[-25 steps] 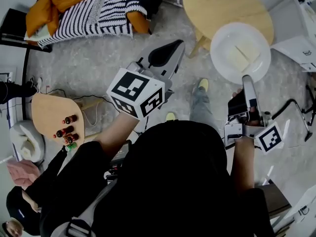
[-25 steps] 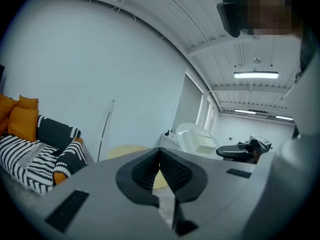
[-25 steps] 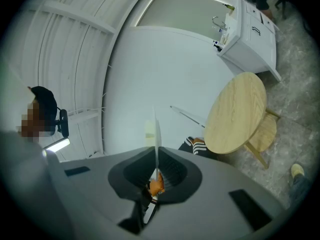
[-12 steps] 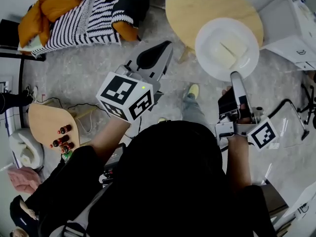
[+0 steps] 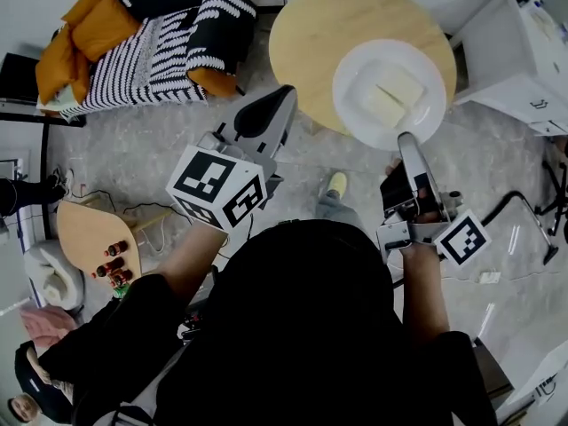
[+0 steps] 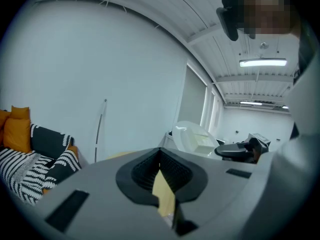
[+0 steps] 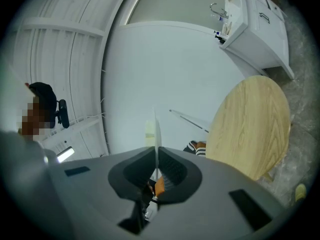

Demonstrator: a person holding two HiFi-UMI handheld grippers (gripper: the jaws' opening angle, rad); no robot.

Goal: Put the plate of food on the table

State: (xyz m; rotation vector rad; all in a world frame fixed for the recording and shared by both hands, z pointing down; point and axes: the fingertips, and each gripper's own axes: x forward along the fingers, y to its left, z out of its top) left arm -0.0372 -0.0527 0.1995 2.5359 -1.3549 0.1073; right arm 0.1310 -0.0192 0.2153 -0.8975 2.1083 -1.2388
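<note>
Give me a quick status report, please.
Right gripper shut on plate rim; left gripper shut, empty. Plate over round table edge. Nothing in the way.

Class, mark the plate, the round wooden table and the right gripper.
plate (image 5: 348, 78), head view, bare white part near its left rim.
round wooden table (image 5: 324, 20), head view, bare top.
right gripper (image 5: 406, 140), head view, tips at the plate's rim.

Round wooden table (image 5: 328, 16) on grey floor (image 5: 133, 158); small table (image 5: 80, 233) bears bottles (image 5: 114, 263).

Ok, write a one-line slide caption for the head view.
Right gripper holds a white plate of pale food by its rim at a round wooden table.
</note>
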